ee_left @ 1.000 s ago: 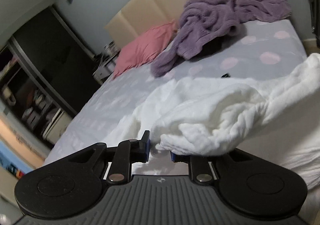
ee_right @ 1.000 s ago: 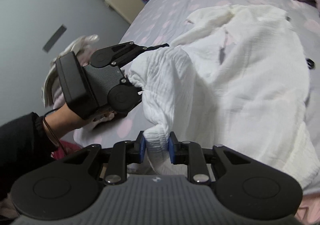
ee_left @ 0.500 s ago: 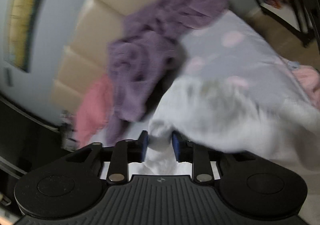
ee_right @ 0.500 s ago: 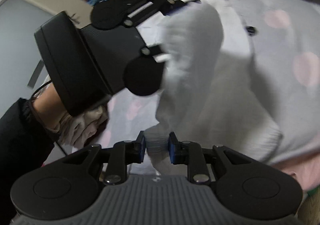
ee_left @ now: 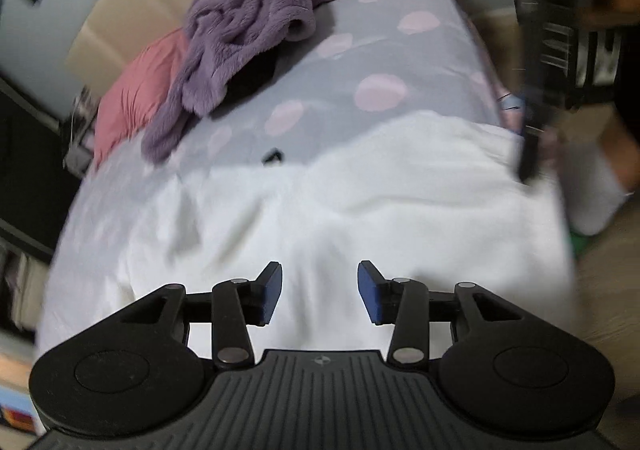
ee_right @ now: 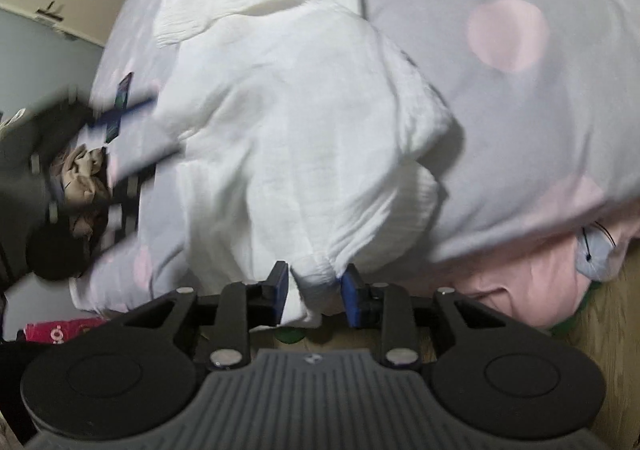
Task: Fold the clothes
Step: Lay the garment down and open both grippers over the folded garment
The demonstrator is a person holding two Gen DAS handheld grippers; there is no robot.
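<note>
Our left claw (ee_left: 319, 292) is opening over the white garment (ee_left: 340, 210) with nothing between its blue pads, while our right claw (ee_right: 314, 288) is opening too, a bunched edge of that garment still between its pads but no longer pinched. The garment lies spread on the grey pink-dotted bed (ee_left: 360, 50), with a purple fleece (ee_left: 256, 14) and a pink pillow (ee_left: 140, 90) beyond.

No text can be read with confidence. The black garment (ee_left: 580, 62) at the upper right of the left wrist view bears large white letters, too blurred to make out. The red item (ee_right: 56, 332) at the lower left of the right wrist view carries pale marks, also illegible.
</note>
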